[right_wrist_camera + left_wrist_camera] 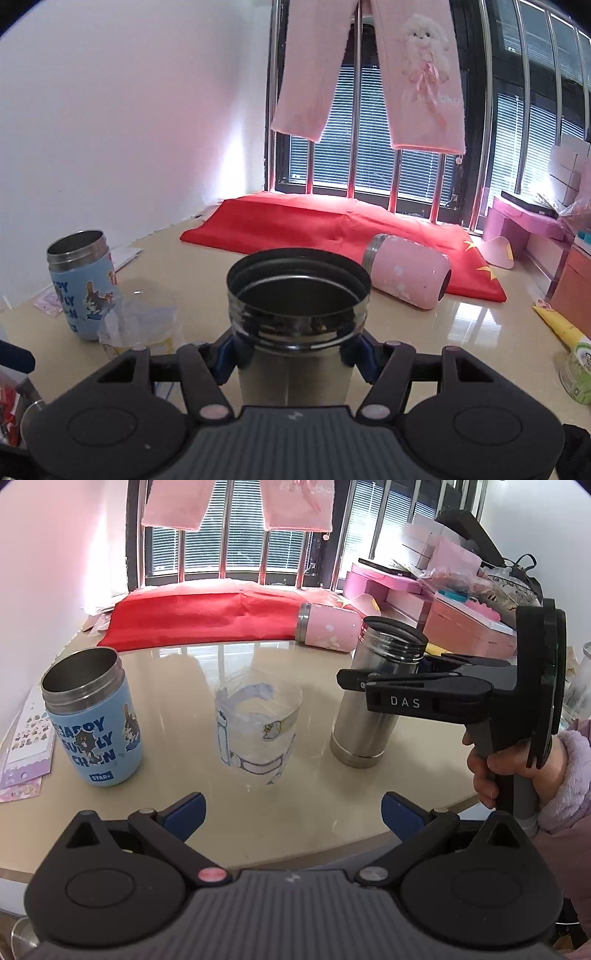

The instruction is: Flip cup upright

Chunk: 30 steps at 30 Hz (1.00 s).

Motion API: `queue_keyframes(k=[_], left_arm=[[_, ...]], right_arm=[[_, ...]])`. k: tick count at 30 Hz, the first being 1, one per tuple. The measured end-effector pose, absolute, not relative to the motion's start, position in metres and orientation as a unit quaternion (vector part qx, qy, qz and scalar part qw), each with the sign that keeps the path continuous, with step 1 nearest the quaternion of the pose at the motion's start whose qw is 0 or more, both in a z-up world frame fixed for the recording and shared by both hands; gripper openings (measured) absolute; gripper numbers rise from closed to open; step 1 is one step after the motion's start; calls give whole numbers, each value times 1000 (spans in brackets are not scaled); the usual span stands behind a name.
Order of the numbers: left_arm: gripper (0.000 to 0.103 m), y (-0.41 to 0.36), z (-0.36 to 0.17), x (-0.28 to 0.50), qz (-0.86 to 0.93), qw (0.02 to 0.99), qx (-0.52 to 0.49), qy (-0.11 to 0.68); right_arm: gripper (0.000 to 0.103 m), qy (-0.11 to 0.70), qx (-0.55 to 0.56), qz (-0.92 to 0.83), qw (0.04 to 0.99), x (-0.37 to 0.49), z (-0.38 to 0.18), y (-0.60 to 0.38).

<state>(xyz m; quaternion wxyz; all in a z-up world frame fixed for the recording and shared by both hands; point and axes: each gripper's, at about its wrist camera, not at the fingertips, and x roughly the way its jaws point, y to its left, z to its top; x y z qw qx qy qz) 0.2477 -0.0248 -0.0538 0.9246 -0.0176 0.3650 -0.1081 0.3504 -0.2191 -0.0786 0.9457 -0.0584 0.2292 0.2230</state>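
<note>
A glossy beige round tabletop (325, 805) mirrors pale daylight from a tall dark-framed window with metal bars and closed blinds (373, 140) along its far edge. A plain white wall (129, 110) meets the left edge. Stacked pink storage boxes (399, 590) crowd the right edge.

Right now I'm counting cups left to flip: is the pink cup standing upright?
No, the pink cup lies on its side against the red cloth, its steel rim pointing sideways and its base facing the window side.
</note>
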Motion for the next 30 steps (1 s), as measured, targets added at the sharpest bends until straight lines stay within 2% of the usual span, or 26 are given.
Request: queue_keyframes(k=[7, 8, 10, 16, 30], left_arm=[[103, -24, -53, 244, -107, 927, -19, 358], [103, -24, -52, 242, -106, 928, -19, 357], [103, -23, -51, 241, -104, 929, -20, 355], [103, -22, -46, 231, -98, 934, -18, 343], [103, -16, -8, 145, -89, 966, -4, 244]], right_arm=[[64, 223, -55, 223, 947, 349, -80, -220], [68, 223, -48, 225, 947, 349, -81, -222], [88, 214, -36, 229, 949, 345, -81, -227], [102, 177, -21, 220, 959, 314, -70, -236], [103, 79, -4, 197, 977, 172, -21, -250]])
